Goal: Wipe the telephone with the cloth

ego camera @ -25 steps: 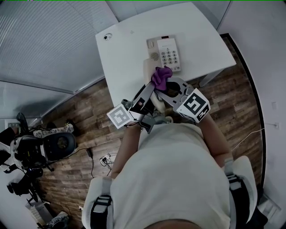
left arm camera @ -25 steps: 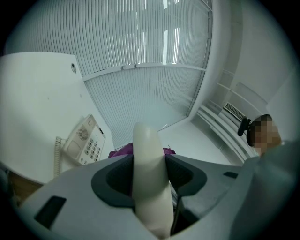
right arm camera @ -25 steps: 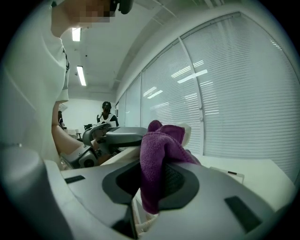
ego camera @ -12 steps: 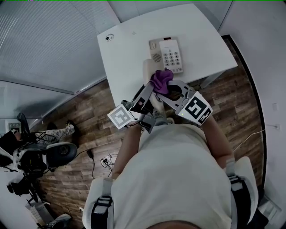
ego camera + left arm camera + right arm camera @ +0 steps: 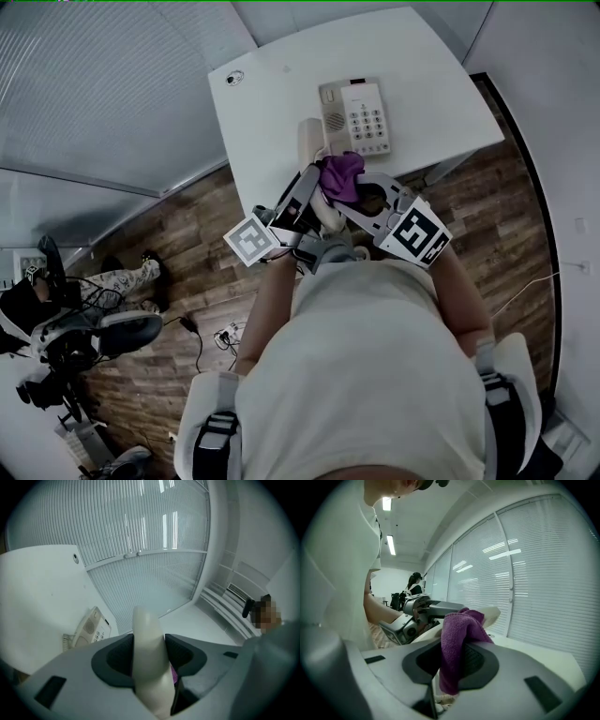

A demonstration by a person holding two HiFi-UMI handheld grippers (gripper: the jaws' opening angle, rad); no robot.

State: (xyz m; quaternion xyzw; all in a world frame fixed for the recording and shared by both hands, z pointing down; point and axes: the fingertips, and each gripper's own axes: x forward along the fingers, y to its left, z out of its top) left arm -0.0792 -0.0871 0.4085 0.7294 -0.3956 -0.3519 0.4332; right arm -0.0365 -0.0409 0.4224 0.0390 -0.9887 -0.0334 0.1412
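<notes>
Left gripper (image 5: pixel 149 645) is clenched on the cream handset (image 5: pixel 146 630), which stands up between its jaws and reaches past their tips. Right gripper (image 5: pixel 457 660), just beside the left one and angled toward it, is clamped on a bunched purple cloth (image 5: pixel 459 630). A white table (image 5: pixel 281 103) lies ahead of and below both grippers. On it, beyond the gripper tips, the telephone base (image 5: pixel 356 117) sits flat with its keypad facing up, apart from the lifted handset. The cloth spills over the right jaws and lies close against the side of the handset; whether the two actually touch cannot be made out.
</notes>
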